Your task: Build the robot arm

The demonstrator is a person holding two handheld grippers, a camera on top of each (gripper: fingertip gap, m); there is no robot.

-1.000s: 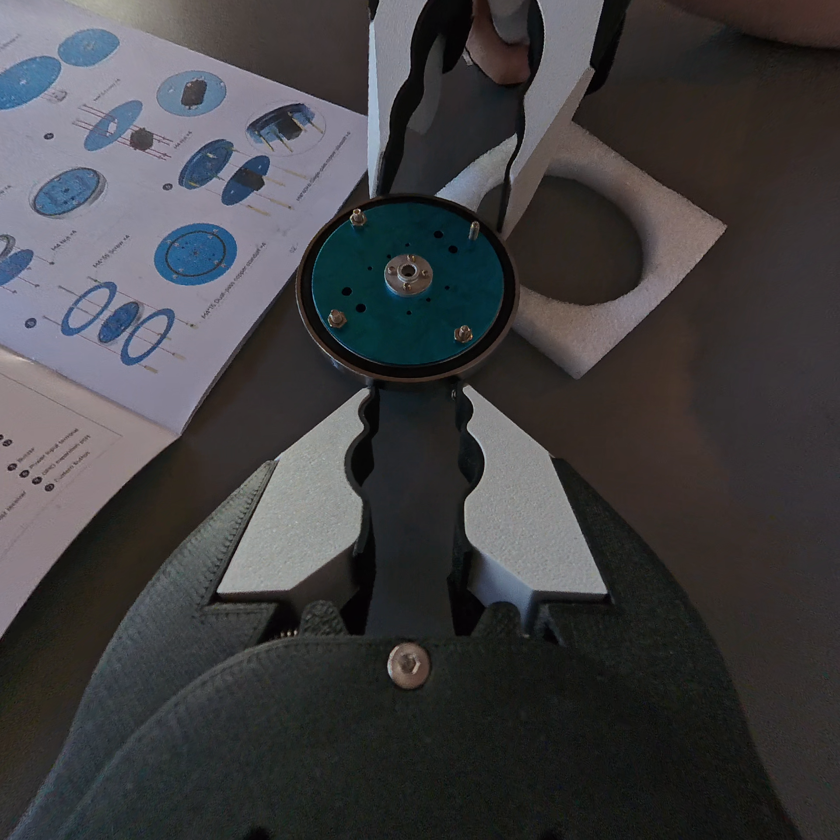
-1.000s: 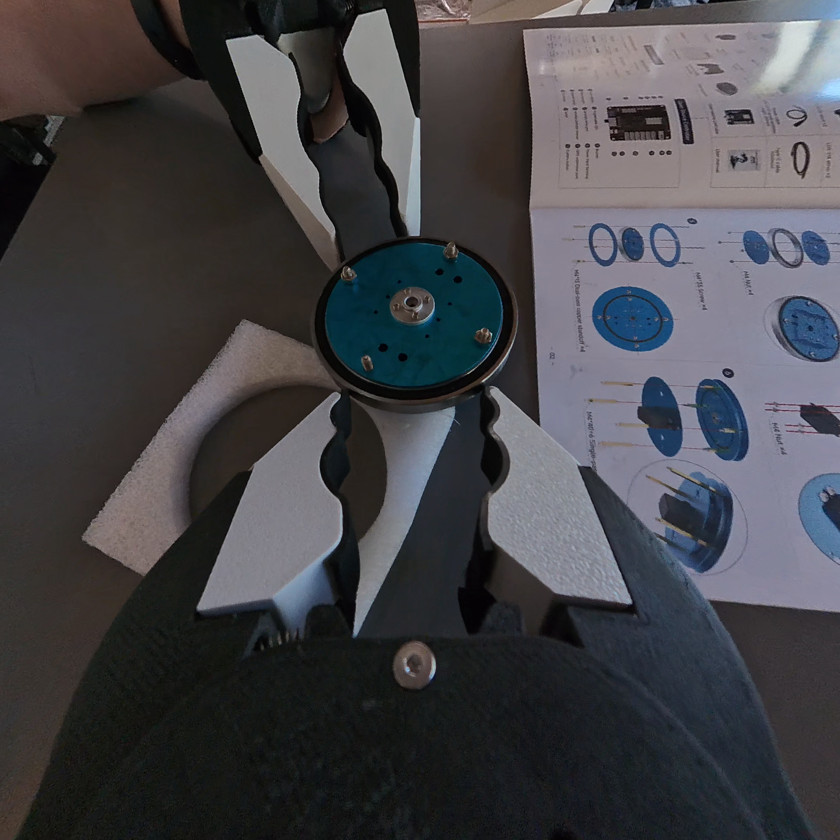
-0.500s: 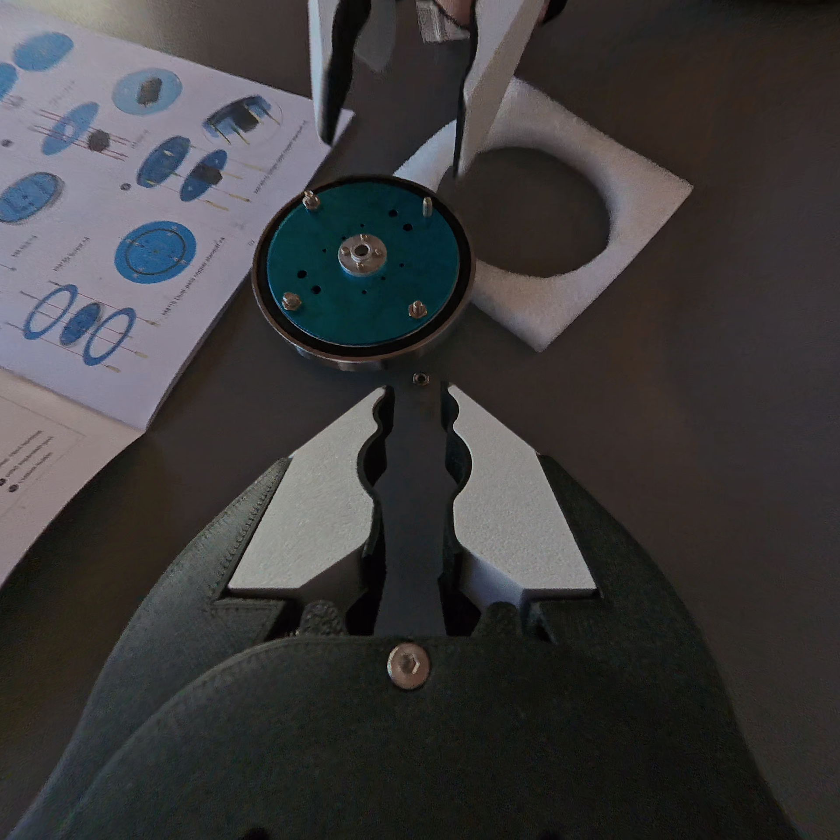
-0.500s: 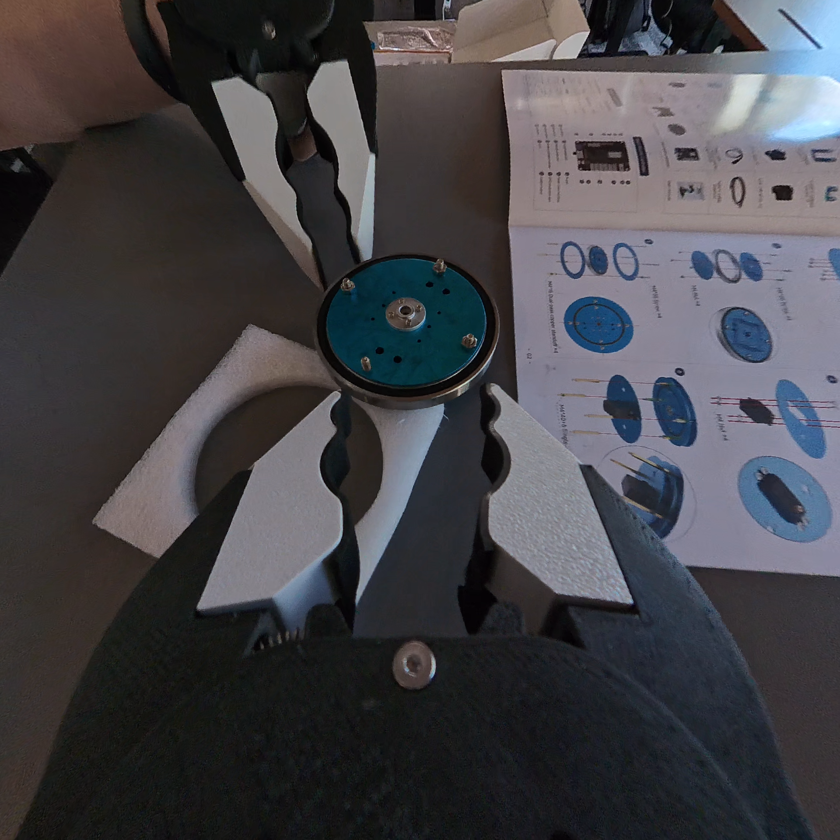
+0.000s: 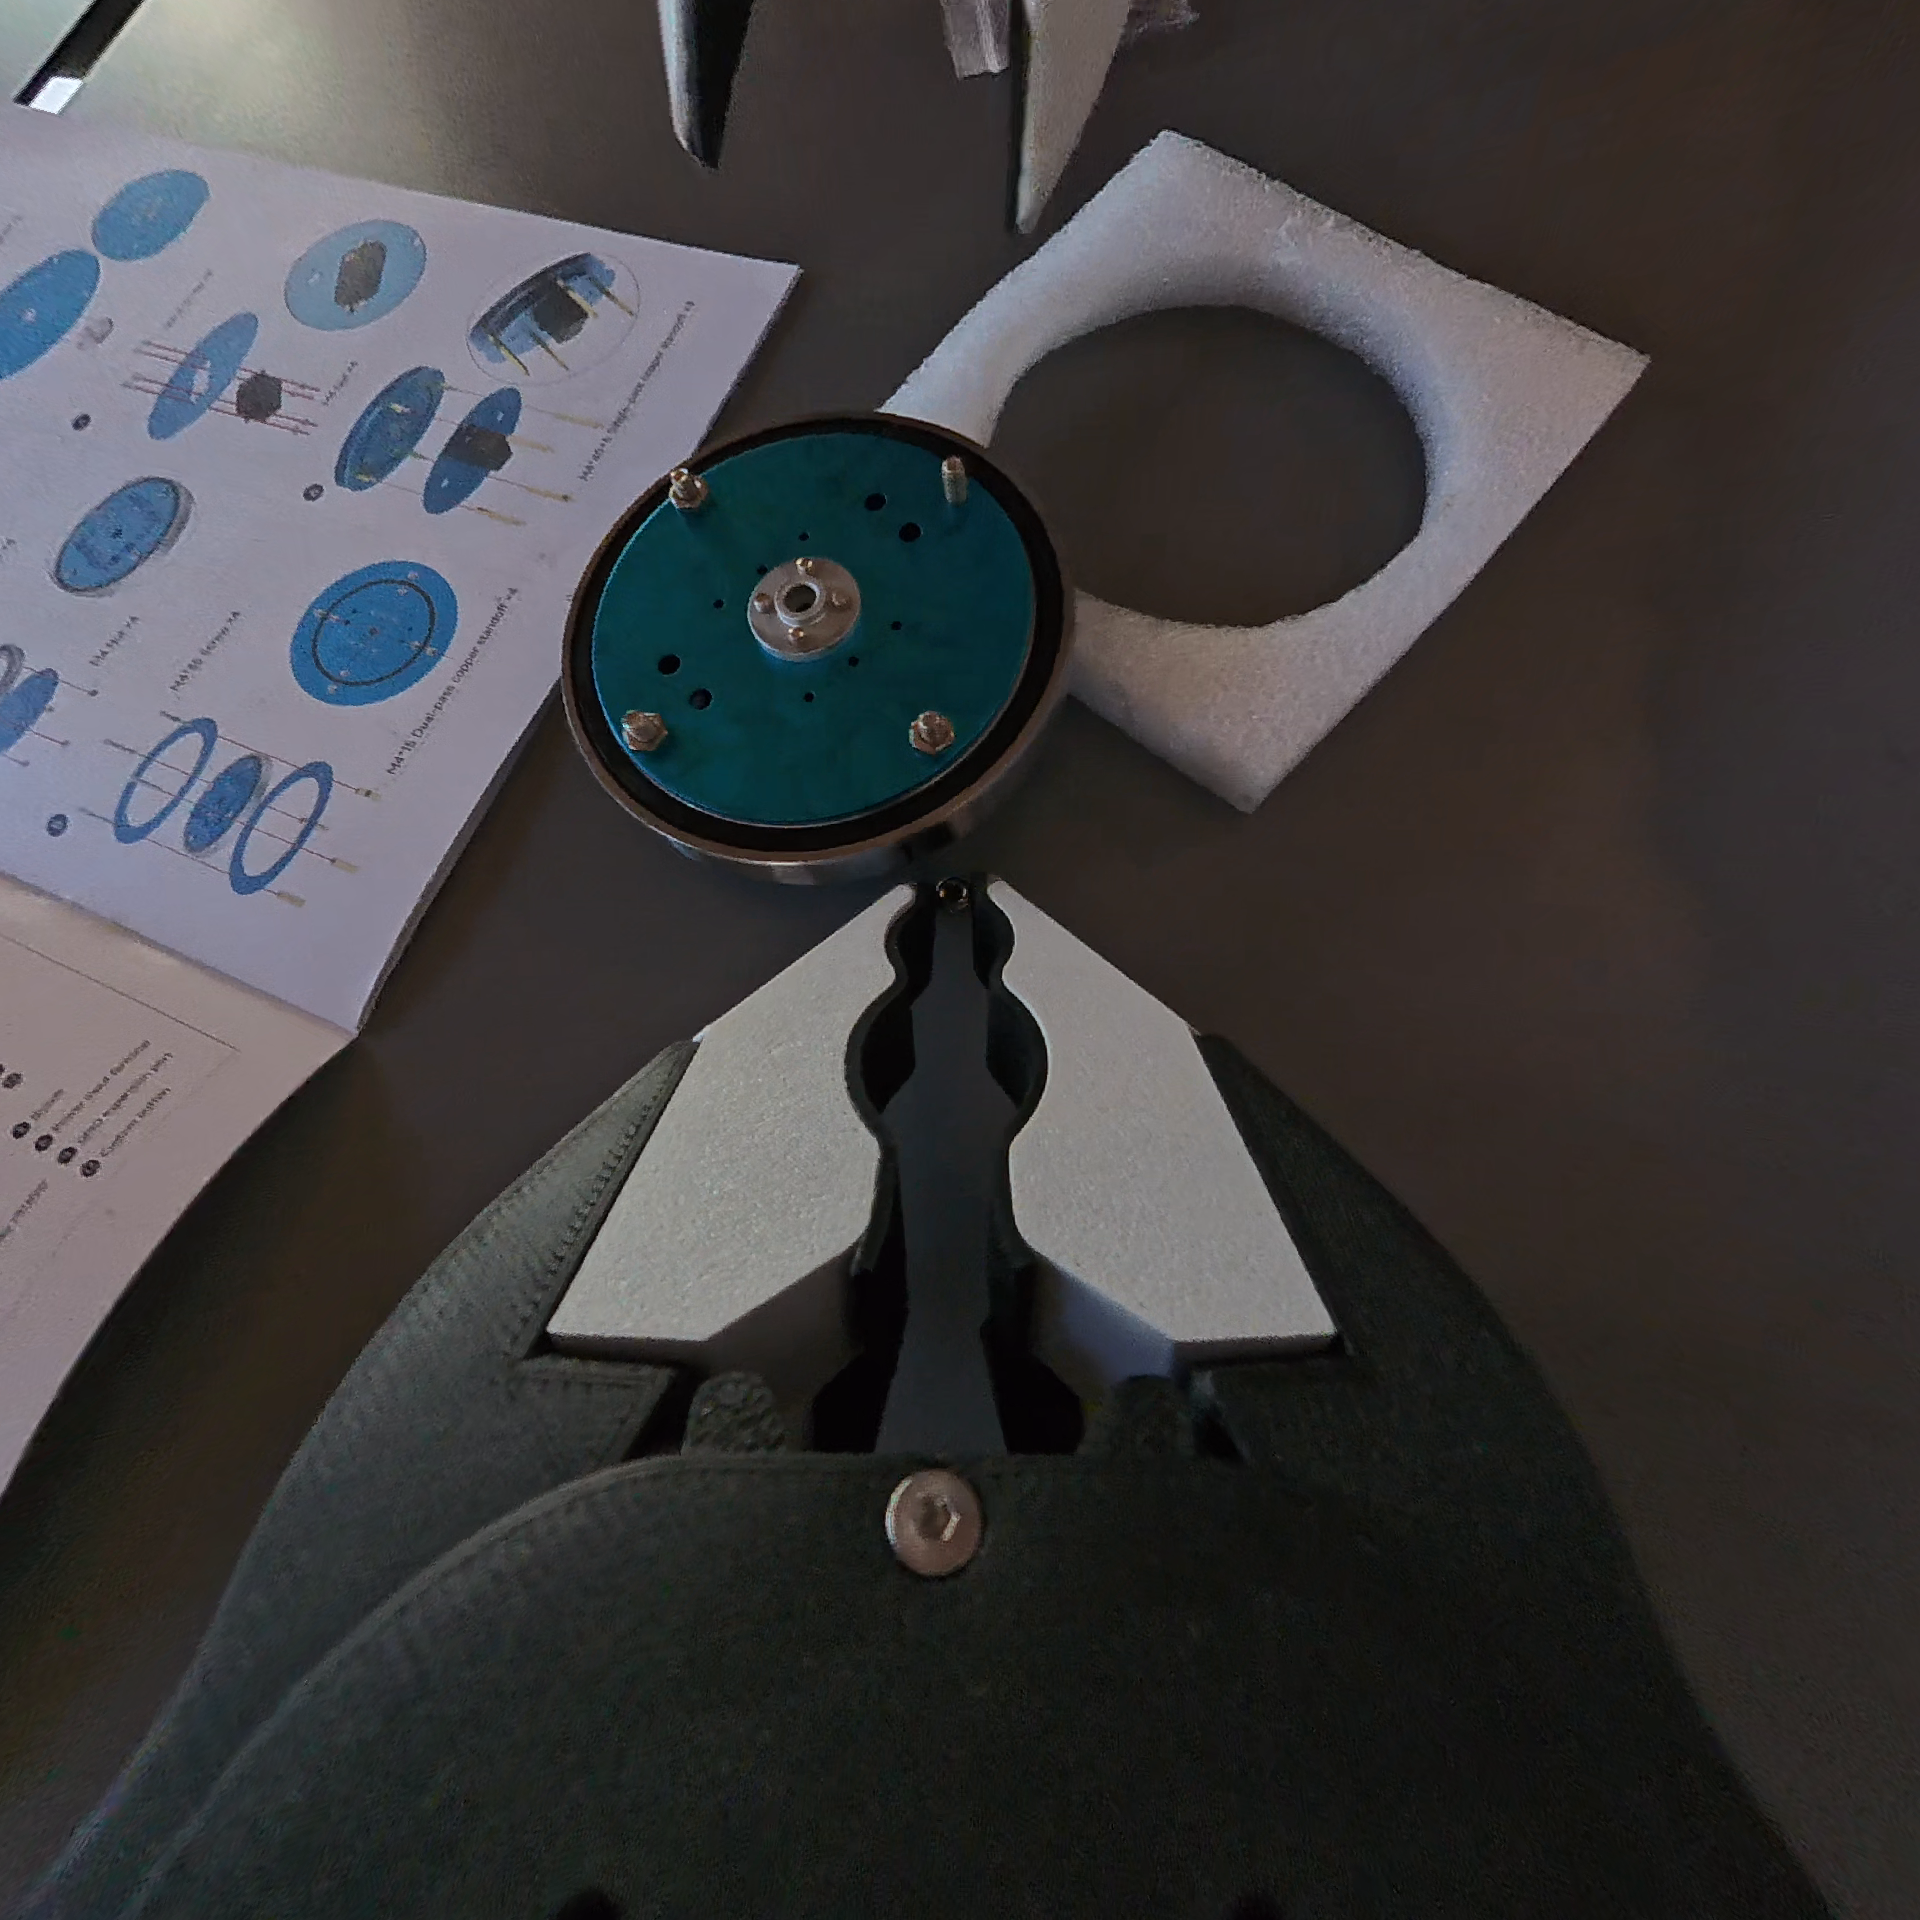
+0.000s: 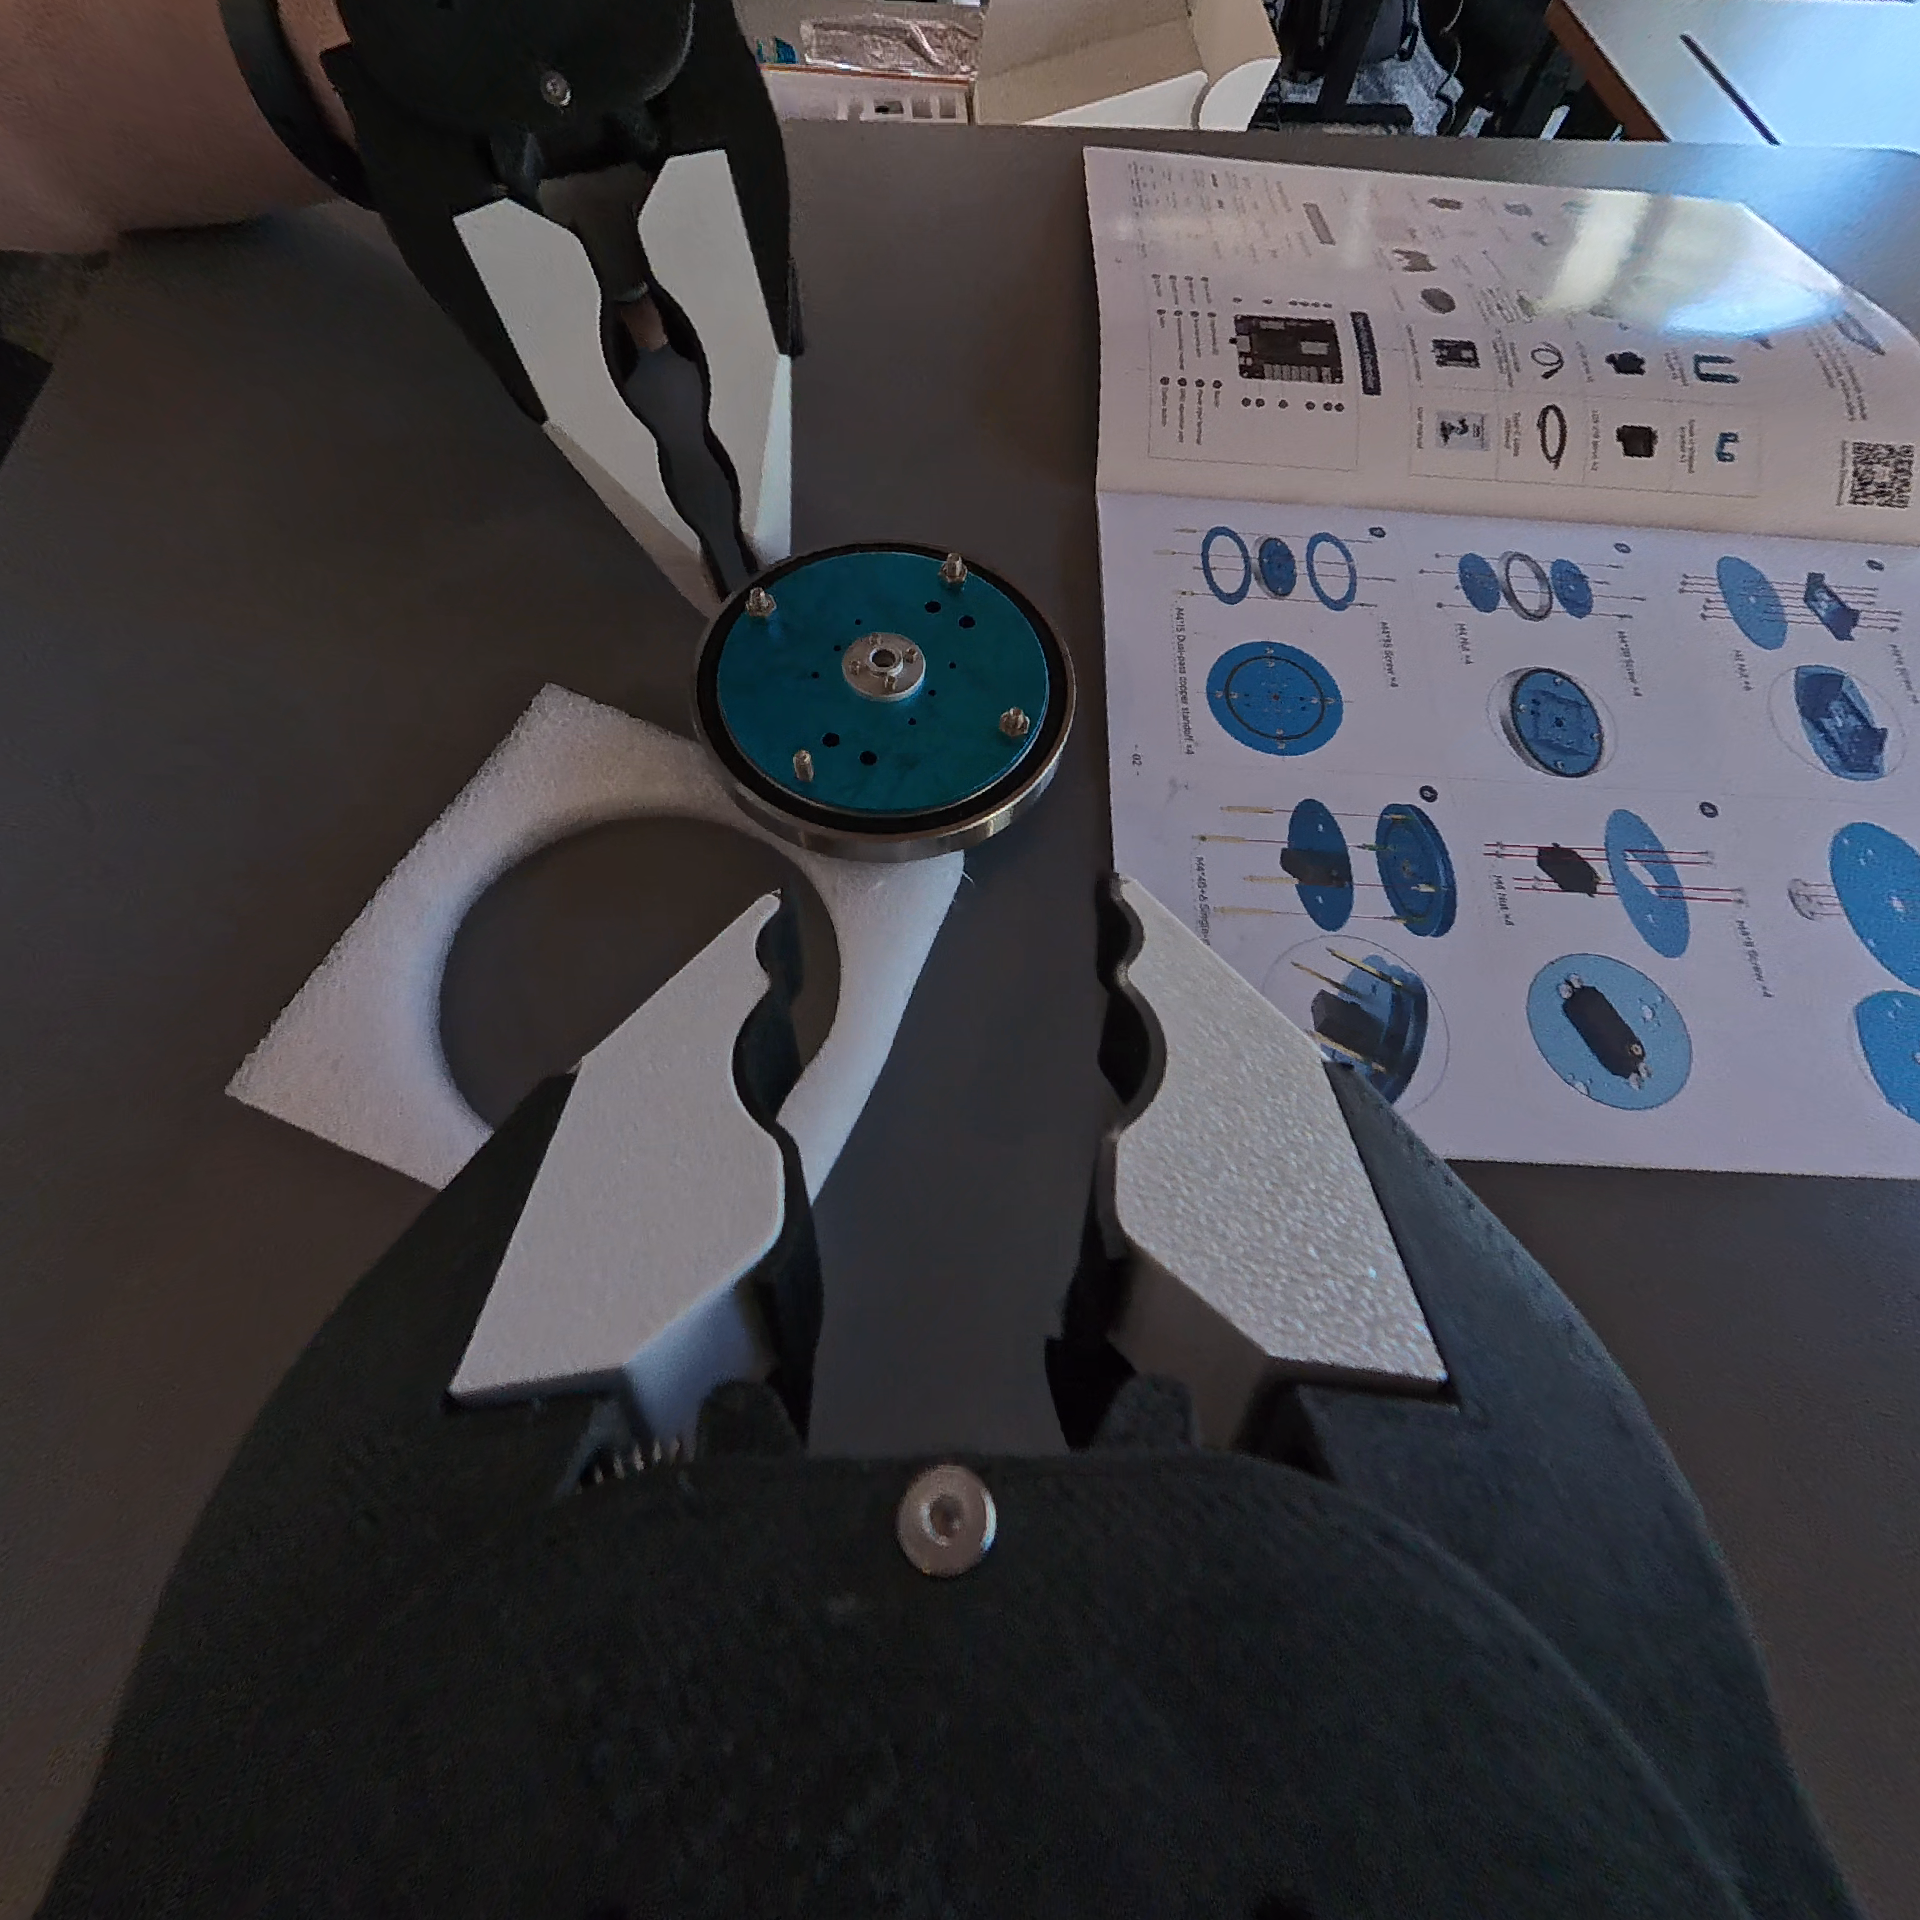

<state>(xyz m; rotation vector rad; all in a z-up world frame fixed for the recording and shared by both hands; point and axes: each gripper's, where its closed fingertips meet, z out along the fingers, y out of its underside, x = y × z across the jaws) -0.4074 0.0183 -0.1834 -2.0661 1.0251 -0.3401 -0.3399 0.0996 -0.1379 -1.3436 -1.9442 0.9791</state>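
Observation:
A round disc (image 5: 810, 644) with a teal plate, black ring, metal rim, brass studs and a silver hub lies on the dark table, its edge on a foam pad. It also shows in the right wrist view (image 6: 883, 696). My left gripper (image 5: 951, 896) sits just short of the disc's near rim. Its jaws are nearly closed on a small dark screw (image 5: 951, 891). Across the disc in the right wrist view, the left gripper (image 6: 743, 556) has its tips hidden behind the rim. My right gripper (image 6: 940, 894) is open and empty, a little back from the disc. Its tips show in the left wrist view (image 5: 868, 177).
A white foam pad (image 5: 1247, 717) with a round hole lies beside the disc, also in the right wrist view (image 6: 343, 1039). An open instruction booklet (image 5: 260, 520) (image 6: 1455, 727) lies on the other side. A person's forearm (image 6: 104, 156) is behind the left gripper. There is about 12 centimeters between the tips of the two grippers. The round disc (image 5: 810, 644) is about 5 centimeters from my left fingertips. My right wrist view (image 6: 860, 632) looks at it from another angle.
Both grippers have drawn back from the disc's rim. The right gripper has moved farther off and opened wider. The left jaws have narrowed onto the small dark screw.

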